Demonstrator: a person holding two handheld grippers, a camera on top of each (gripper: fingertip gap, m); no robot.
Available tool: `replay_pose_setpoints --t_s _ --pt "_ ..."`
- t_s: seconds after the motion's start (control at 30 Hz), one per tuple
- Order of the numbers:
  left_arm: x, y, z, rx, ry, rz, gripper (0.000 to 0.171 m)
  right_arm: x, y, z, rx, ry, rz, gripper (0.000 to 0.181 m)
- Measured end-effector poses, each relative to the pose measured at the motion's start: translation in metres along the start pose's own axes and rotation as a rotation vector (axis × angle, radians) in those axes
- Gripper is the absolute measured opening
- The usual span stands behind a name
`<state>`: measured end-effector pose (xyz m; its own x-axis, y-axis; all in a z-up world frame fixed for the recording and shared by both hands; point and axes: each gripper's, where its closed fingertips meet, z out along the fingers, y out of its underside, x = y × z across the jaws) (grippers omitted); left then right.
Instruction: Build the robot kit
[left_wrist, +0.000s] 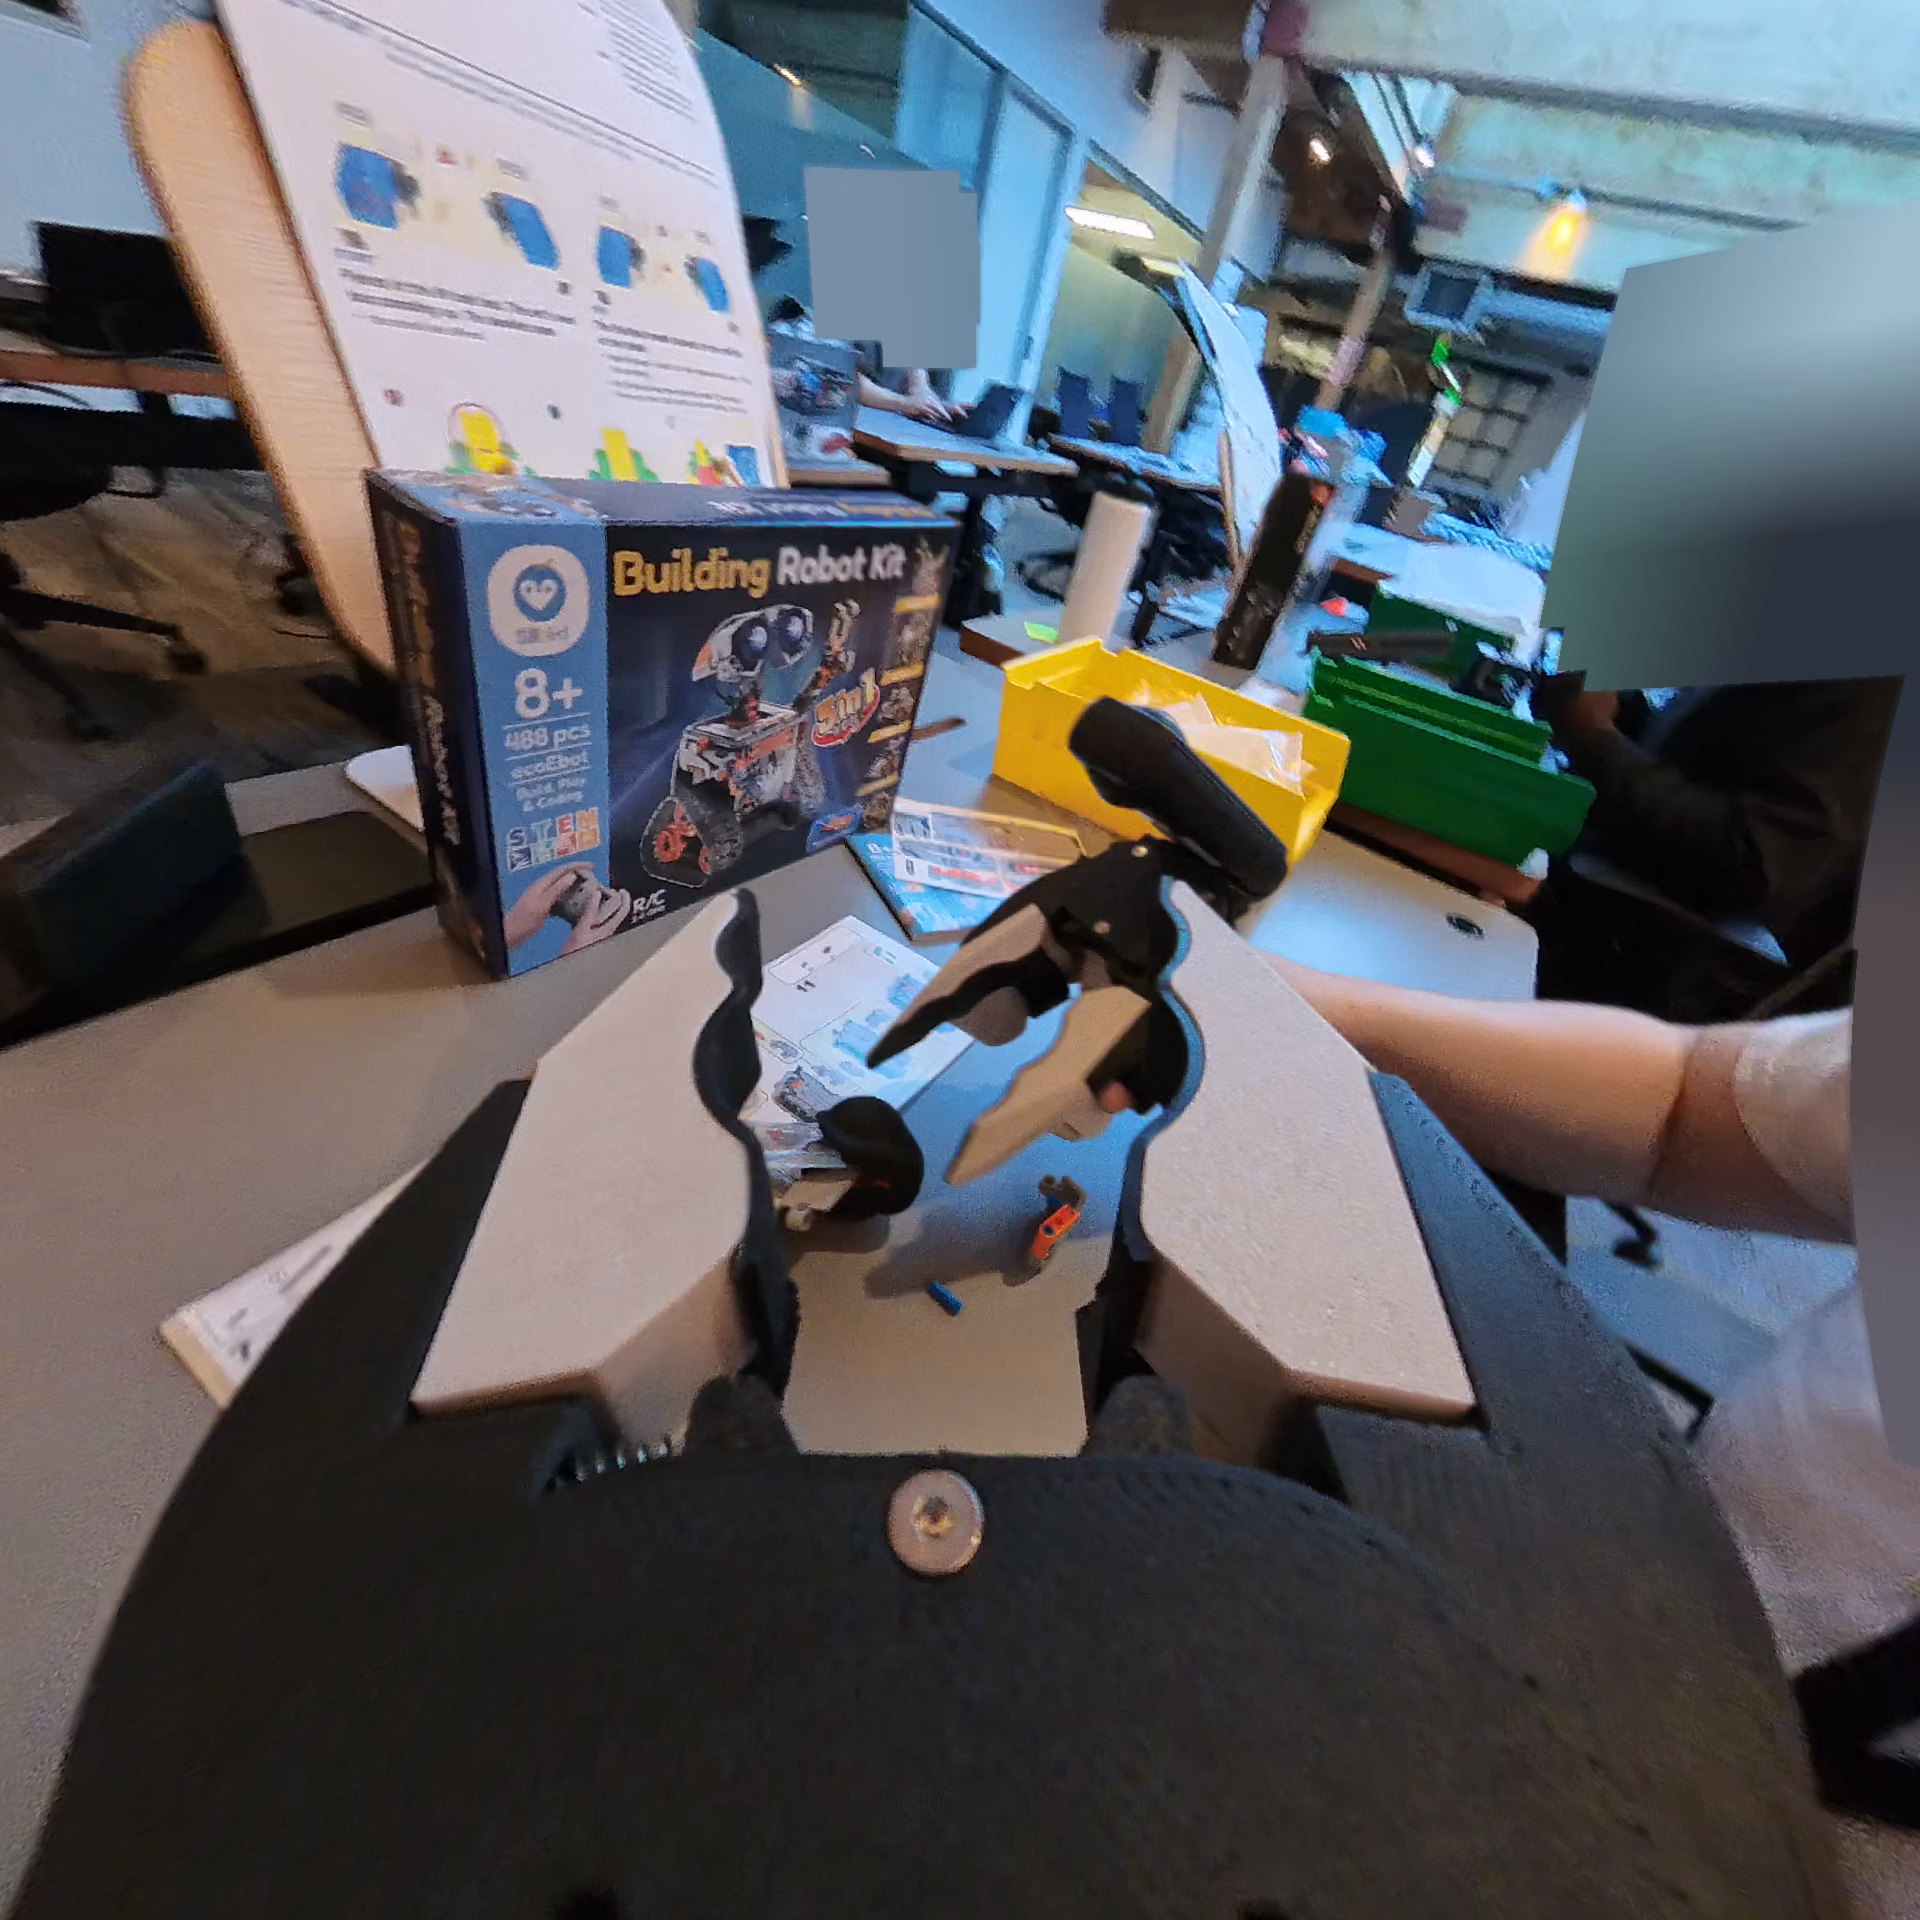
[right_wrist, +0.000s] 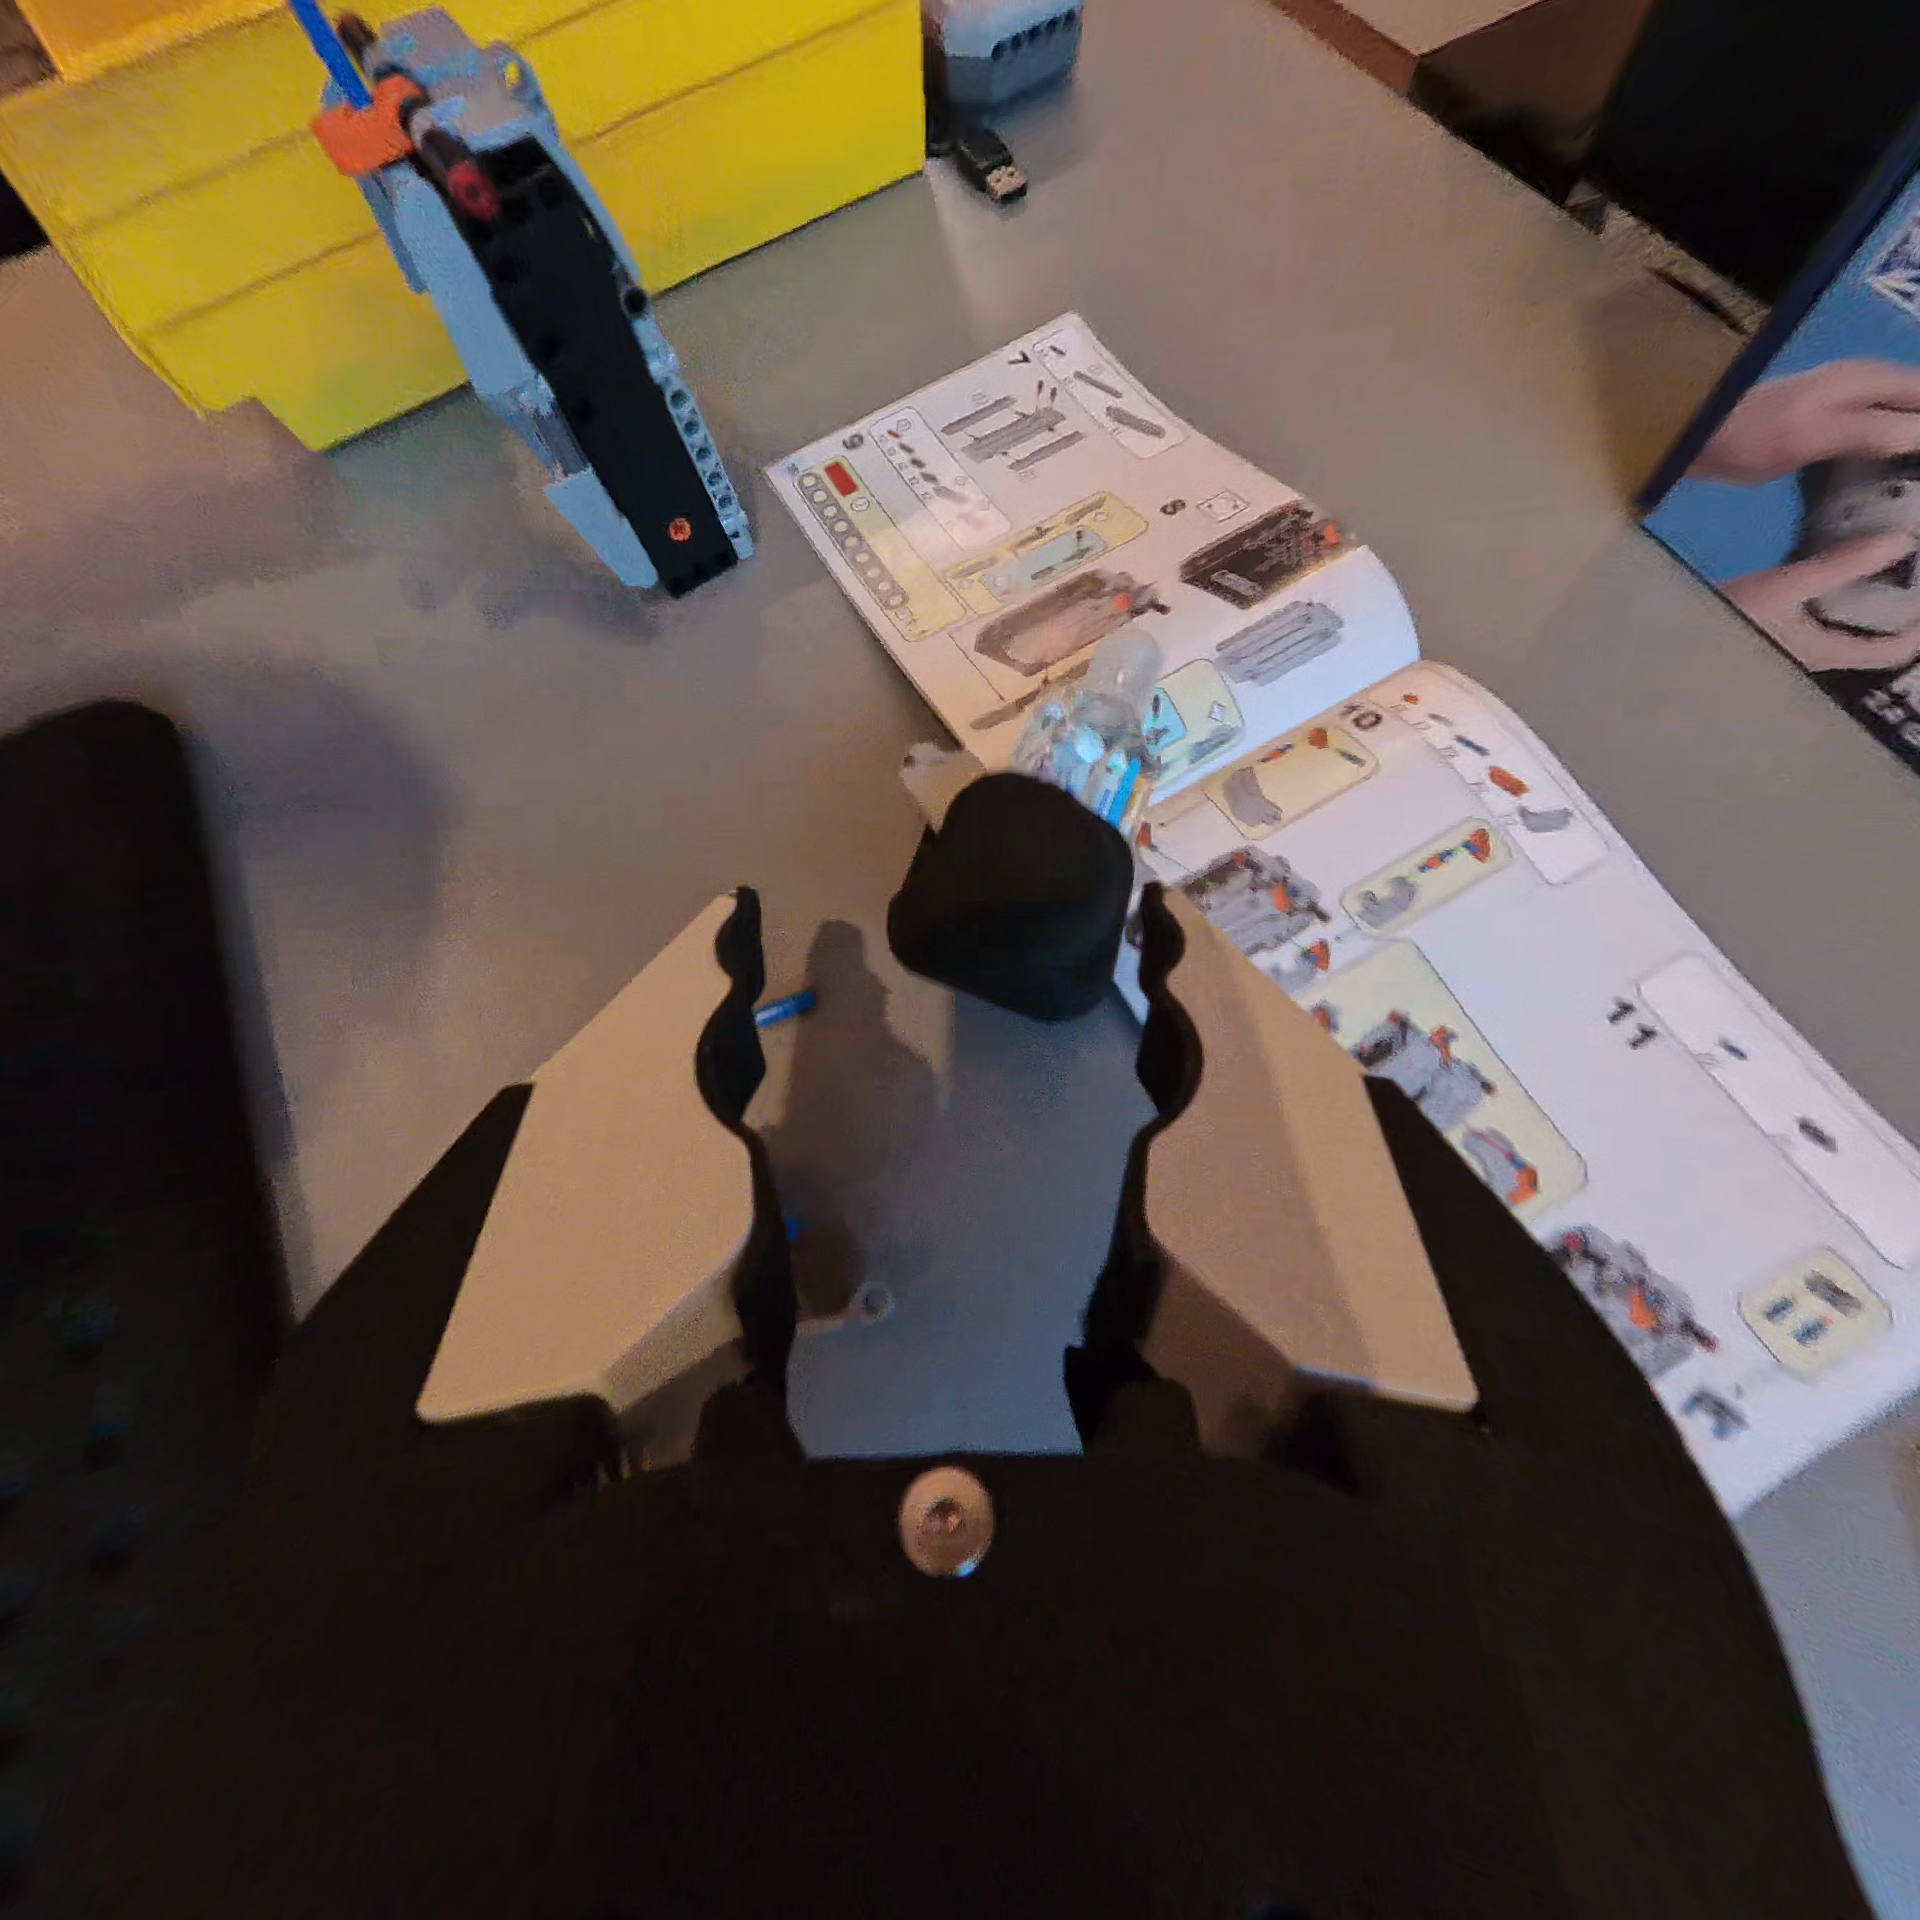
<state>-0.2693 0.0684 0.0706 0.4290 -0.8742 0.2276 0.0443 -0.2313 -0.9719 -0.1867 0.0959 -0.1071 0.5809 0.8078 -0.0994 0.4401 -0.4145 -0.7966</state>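
Jaws of both the left gripper (left_wrist: 940, 1049) and right gripper (right_wrist: 945, 1039) spread, empty; loose small parts (left_wrist: 1055, 1226) lie unassembled on table (left_wrist: 208, 1091) beside open booklet (right_wrist: 1455, 935).

Left wrist view: bright, daylit room, ceiling lamps glowing at top right; background soft, strong fisheye bending at edges. Right wrist view: dimmer, warm cast. Grey table (right_wrist: 1299, 260) carries soft shadows; instruction booklet (right_wrist: 1351, 935) and yellow bin (right_wrist: 727, 135) motion-blurred. Small black block (right_wrist: 1013, 894) out of focus.
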Motion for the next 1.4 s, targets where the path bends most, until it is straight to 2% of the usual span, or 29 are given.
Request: replay_pose_setpoints --t_s 0.07,0.13,0.2,0.27,0.37,0.43,0.5,0.6,0.67,0.77,1.07,1.23,1.33,1.4 --pt "0.004 0.005 -0.010 0.052 -0.059 -0.030 0.069 0.016 -0.018 0.005 -0.004 0.015 0.013 0.060" --pt "0.006 0.009 -0.017 0.107 -0.100 -0.060 0.065 0.039 -0.031 0.014 -0.079 0.044 0.063 0.058" --pt "0.004 0.021 -0.015 0.074 -0.139 -0.120 0.065 0.045 -0.033 0.027 -0.206 0.020 0.143 0.057" --pt "0.002 0.034 -0.014 0.014 -0.175 -0.155 0.066 0.034 -0.029 0.040 -0.314 -0.006 0.215 0.059" --pt "0.001 0.041 -0.020 0.015 -0.235 -0.162 0.062 0.034 -0.009 0.049 -0.468 0.135 0.138 0.056" --pt "0.002 0.044 -0.022 0.010 -0.250 -0.155 0.061 0.033 -0.005 0.056 -0.499 0.198 0.098 0.041" --pt "0.006 0.047 -0.021 -0.011 -0.232 -0.151 0.061 0.038 0.002 0.057 -0.560 0.262 0.062 0.034" --pt "0.009 0.048 -0.019 -0.023 -0.203 -0.159 0.060 0.036 0.001 0.057 -0.569 0.306 0.019 0.027" --pt "0.009 0.049 -0.019 -0.021 -0.191 -0.173 0.060 0.036 -0.003 0.057 -0.525 0.326 -0.007 0.023" --pt "0.003 0.052 -0.020 -0.013 -0.196 -0.192 0.060 0.034 -0.019 0.054 -0.371 0.302 0.029 0.018" --pt "-0.005 0.061 -0.012 -0.012 -0.189 -0.241 0.057 0.037 -0.050 0.021 0.153 0.094 0.354 0.016" --pt "-0.013 0.083 0.017 -0.091 -0.209 -0.209 0.061 0.041 -0.054 -0.002 0.353 -0.025 0.487 0.016" --pt "-0.014 0.107 0.051 -0.151 -0.217 -0.133 0.081 0.045 -0.045 -0.007 0.376 -0.043 0.552 0.016" --pt "-0.014 0.131 0.074 -0.237 -0.245 -0.115 0.084 0.046 -0.039 -0.007 0.377 -0.041 0.580 0.016"
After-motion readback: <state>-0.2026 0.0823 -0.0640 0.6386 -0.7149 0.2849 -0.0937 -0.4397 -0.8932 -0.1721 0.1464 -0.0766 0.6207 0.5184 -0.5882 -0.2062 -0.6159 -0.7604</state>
